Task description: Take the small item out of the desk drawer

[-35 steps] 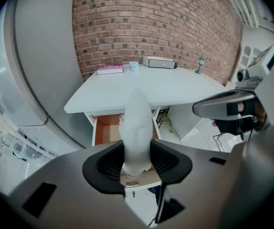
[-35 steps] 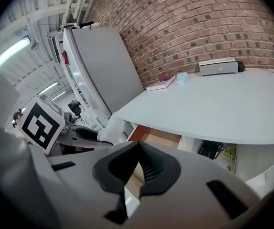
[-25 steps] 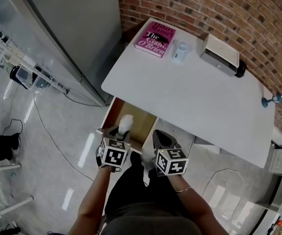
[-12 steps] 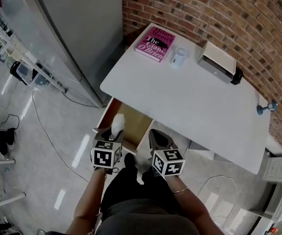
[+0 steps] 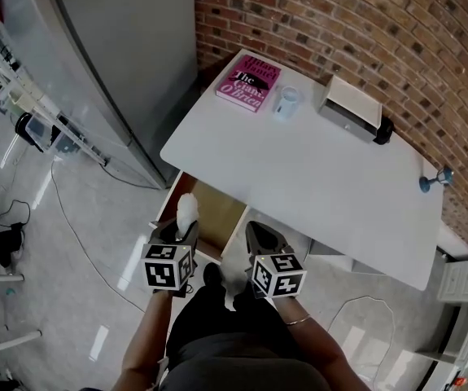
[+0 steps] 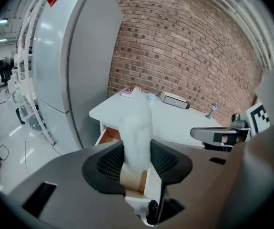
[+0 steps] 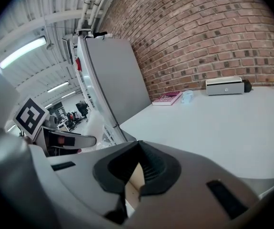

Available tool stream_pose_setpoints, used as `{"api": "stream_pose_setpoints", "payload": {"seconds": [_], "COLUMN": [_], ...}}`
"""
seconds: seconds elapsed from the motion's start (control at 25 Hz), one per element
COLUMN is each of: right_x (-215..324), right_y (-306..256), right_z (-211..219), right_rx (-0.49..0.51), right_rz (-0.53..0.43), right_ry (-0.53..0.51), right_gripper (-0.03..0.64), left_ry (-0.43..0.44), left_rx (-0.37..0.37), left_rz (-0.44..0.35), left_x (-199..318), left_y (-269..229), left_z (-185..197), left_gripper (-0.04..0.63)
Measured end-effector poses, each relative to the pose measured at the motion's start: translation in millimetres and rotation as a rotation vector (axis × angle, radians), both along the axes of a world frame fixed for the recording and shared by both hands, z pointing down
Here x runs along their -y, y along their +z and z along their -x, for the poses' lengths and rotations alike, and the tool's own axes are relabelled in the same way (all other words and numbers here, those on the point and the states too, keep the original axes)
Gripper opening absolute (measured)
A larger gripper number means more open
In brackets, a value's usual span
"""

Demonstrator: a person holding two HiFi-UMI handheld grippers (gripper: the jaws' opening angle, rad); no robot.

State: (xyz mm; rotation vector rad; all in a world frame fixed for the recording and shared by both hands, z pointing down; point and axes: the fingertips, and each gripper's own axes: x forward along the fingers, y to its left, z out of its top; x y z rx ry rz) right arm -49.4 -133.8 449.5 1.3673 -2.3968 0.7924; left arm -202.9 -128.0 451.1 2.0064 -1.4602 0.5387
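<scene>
My left gripper point(image 5: 181, 230) is shut on a small white fluffy item point(image 5: 186, 209), which stands up between its pads above the front left corner of the open wooden drawer point(image 5: 221, 211). In the left gripper view the white item point(image 6: 137, 126) fills the gap between the black pads of the left gripper point(image 6: 137, 163), with the drawer below it. To the right, in front of the white desk point(image 5: 315, 173), my right gripper point(image 5: 261, 236) is shut with nothing in it. The right gripper view shows that gripper's point(image 7: 136, 168) pads meeting.
On the desk's far side lie a pink book point(image 5: 248, 81), a clear cup point(image 5: 286, 102) and a white box point(image 5: 349, 107); a small blue object point(image 5: 434, 178) stands at its right edge. A grey cabinet point(image 5: 111, 47) rises to the left, and cables point(image 5: 79, 226) run over the floor.
My left gripper has drifted slightly left and back from the drawer, still with the white item in it. The right gripper has kept its place beside it.
</scene>
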Motion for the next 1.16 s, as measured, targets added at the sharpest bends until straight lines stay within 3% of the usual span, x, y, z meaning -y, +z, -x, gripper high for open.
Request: {"api": "stream_pose_setpoints", "payload": {"seconds": [1.16], "right_x": [7.4], "right_y": [-1.3], "right_z": [-23.8], "right_rx": [-0.028], "right_rz": [-0.008], "right_ry": [0.023], "right_gripper": [0.002], "left_ry": [-0.045], "left_rx": [-0.036], "left_rz": [-0.026], "left_x": [9.6], "left_y": [-15.5], "left_z": [-7.2], "left_gripper": [0.175]}}
